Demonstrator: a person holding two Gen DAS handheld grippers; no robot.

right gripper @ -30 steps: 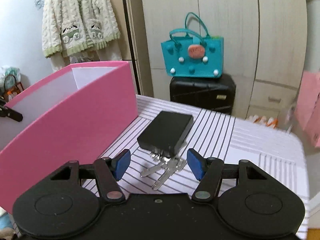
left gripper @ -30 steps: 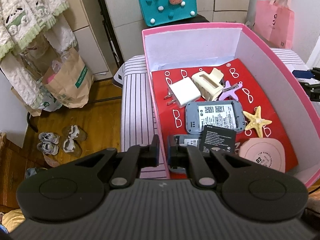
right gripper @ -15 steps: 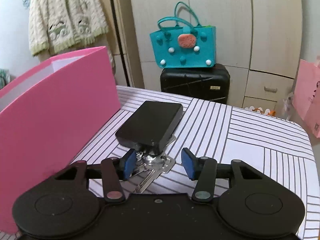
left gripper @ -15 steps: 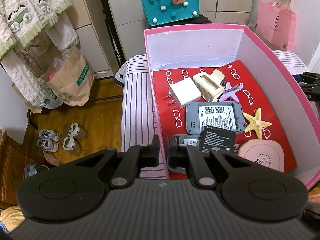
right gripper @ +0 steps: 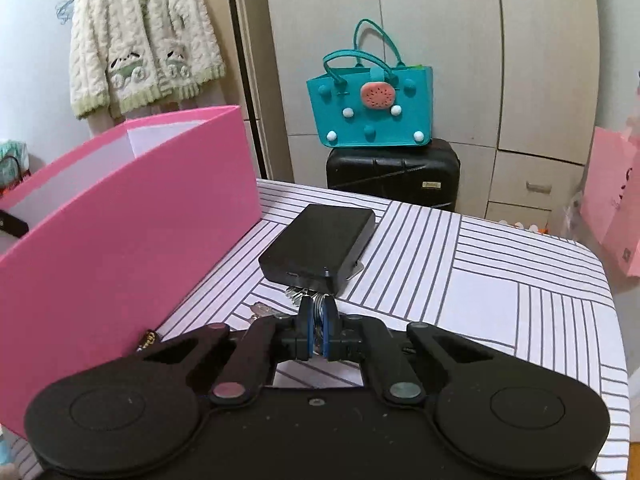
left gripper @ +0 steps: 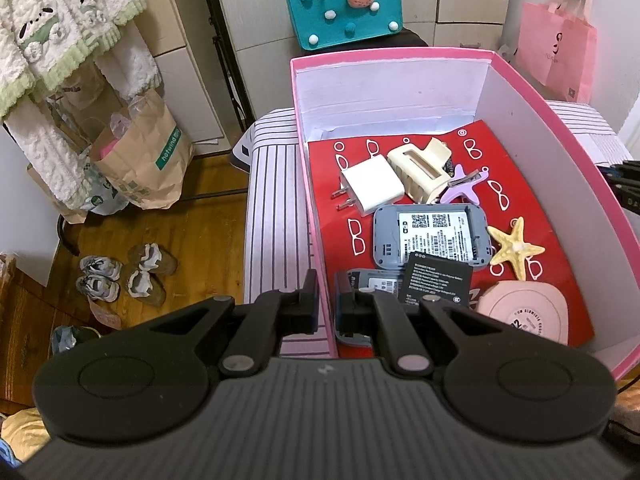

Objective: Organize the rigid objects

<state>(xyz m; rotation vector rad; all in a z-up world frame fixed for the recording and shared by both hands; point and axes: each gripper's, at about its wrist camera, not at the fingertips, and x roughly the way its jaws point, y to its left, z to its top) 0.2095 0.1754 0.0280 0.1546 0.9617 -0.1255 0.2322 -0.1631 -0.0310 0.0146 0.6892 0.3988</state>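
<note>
The right gripper [right gripper: 319,322] has just clamped the keys [right gripper: 318,312] by the power bank [right gripper: 320,248] mid-table (left gripper [left gripper: 325,304] pinches the box [left gripper: 316,240] wall), so boxing them seems next.

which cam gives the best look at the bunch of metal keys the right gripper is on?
Right wrist view. The bunch of metal keys sits pinched between the right gripper's blue pads, just in front of the black rectangular box. The left wrist view shows none of it; the pink cardboard box's wall blocks that side.
</note>
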